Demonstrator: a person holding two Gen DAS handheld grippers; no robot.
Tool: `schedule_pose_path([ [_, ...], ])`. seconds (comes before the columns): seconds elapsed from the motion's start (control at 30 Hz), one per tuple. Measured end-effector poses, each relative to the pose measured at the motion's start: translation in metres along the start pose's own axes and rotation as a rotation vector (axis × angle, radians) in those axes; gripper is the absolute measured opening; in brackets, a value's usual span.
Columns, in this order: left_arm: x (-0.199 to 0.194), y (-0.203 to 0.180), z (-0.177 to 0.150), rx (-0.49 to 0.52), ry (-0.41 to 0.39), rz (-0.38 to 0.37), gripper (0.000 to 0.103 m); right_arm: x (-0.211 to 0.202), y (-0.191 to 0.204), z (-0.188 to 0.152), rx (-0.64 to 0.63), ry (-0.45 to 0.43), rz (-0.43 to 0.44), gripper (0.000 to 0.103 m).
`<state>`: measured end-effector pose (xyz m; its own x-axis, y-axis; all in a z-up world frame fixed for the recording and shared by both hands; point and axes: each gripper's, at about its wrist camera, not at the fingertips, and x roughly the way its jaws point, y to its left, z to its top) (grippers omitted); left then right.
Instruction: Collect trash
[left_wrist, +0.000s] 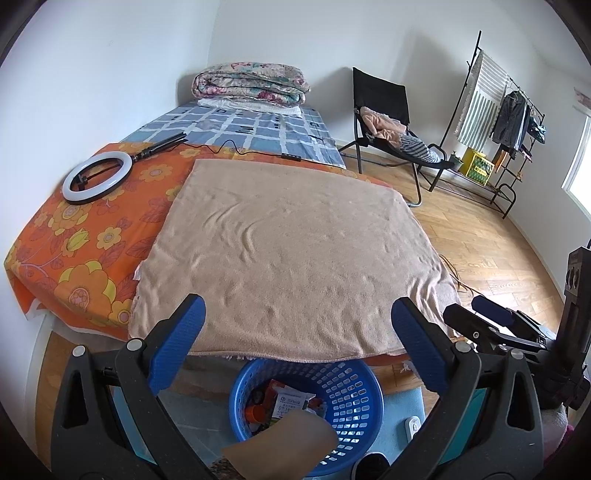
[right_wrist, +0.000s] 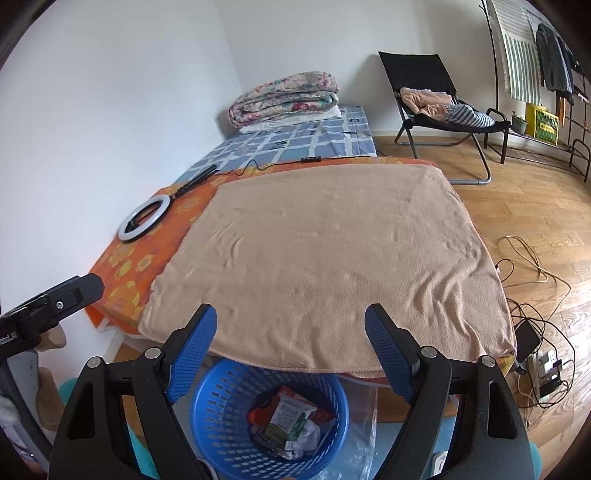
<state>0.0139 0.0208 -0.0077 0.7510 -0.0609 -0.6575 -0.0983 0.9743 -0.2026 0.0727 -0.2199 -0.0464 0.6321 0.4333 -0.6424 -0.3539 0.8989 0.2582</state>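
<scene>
While both grippers hang over the foot edge of the bed (left_wrist: 74, 258), each points down at a blue plastic basket (right_wrist: 229, 417) standing on the floor just below that edge. Wrappers and crumpled packets (right_wrist: 291, 417) lie in the basket, among them a white and green sachet and something orange. The left gripper (left_wrist: 297, 317) has its blue-padded fingers (left_wrist: 177, 343) spread wide with nothing between them; the right gripper (right_wrist: 290, 321) is likewise spread, its pads touching nothing. A brown sheet like cardboard (left_wrist: 284, 439) shows low in the left wrist view, over the near rim of the basket; whether it rests on the rim I cannot tell. A tan towel (right_wrist: 325, 258) covers the foot end of the bed and droops over the edge above the basket. Beside it, toward the wall edge, a ring light (left_wrist: 96, 178) lies flat on the orange flowered sheet, its cable running toward the head end, where a folded quilt (left_wrist: 251, 83) is stacked. A black folding chair (right_wrist: 436, 96) with clothes on it stands on the wooden floor beyond the bed, and cables (right_wrist: 532, 295) trail near the bed's right corner.
</scene>
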Motion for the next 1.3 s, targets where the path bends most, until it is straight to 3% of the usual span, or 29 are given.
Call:
schedule_pose_path([
  [1.3, 0.0, -0.01, 0.0, 0.014, 0.01, -0.016, 0.102, 0.001, 0.005, -0.009, 0.022, 0.018, 0.01, 0.082],
])
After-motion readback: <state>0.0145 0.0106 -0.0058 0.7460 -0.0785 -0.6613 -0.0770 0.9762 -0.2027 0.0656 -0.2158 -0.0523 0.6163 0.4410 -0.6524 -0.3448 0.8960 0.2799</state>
